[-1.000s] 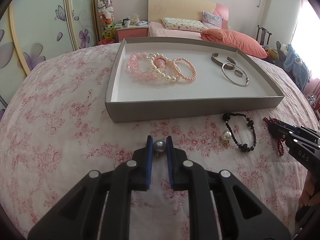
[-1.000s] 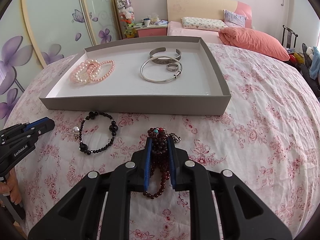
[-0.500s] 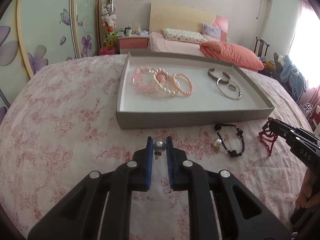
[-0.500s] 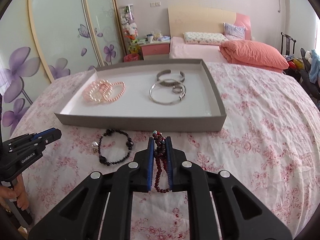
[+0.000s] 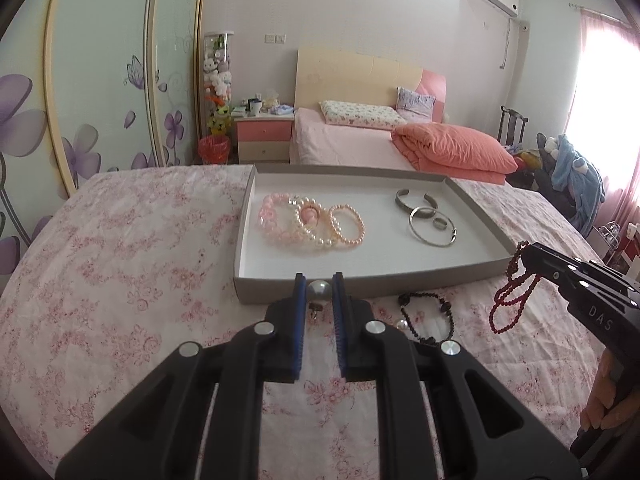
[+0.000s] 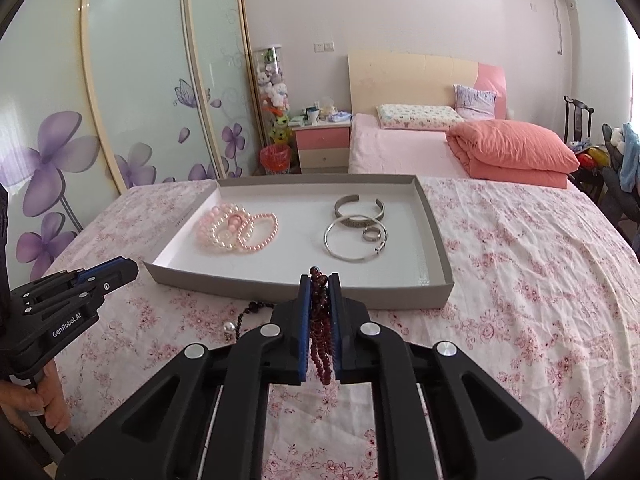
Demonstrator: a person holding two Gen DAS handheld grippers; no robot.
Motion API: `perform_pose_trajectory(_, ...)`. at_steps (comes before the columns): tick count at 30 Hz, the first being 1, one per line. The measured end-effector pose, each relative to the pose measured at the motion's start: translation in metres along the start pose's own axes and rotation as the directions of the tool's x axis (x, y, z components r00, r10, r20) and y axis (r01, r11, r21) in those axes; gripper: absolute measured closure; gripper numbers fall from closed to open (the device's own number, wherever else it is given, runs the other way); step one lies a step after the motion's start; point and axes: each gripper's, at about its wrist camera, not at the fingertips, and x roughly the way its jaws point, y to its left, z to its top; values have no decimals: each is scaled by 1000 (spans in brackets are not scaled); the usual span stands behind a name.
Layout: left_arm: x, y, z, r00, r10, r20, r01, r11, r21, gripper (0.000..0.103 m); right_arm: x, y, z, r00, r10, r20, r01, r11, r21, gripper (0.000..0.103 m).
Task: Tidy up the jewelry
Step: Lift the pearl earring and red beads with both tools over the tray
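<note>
Two grippers are in your hands above the floral bedspread, which fills the lower part of both views. On it lies the shallow grey tray, its near wall just ahead of both tools. At the tray's left sit the pink and pearl bracelets, overlapping one another; at its right lie the silver bangles, an open cuff behind a thin hoop, with a small ring inside the hoop.

Your right gripper is clamped on the dark red bead string, whose loops hang down between the blue pads; in the left wrist view the same string dangles from its tip, clear of the cloth.

Your left gripper is pinching the grey pearl earring at its fingertips, the little stud hanging below the pearl.

On the bedspread, just outside the tray's near wall and between the two tools, rests the black bead bracelet, with a white pearl beside it.
</note>
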Motion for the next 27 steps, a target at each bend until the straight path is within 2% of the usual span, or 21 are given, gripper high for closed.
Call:
perform_pose_trajectory(11, -26, -7, 16, 992, 4, 123, -6, 1000, 15, 89, -25, 6, 22, 990, 8, 141, -6, 1000, -20, 93)
perform_pose_trajectory(19, -28, -11, 28, 986, 5, 166, -8, 1000, 19, 89, -29, 11, 36, 979, 15, 202, -8, 999, -34, 93)
perform_pose_trajectory(27, -15, -14, 40, 986, 2, 166, -7, 1000, 29, 89, -16, 11, 50, 977, 14, 211, -8, 1000, -27, 93)
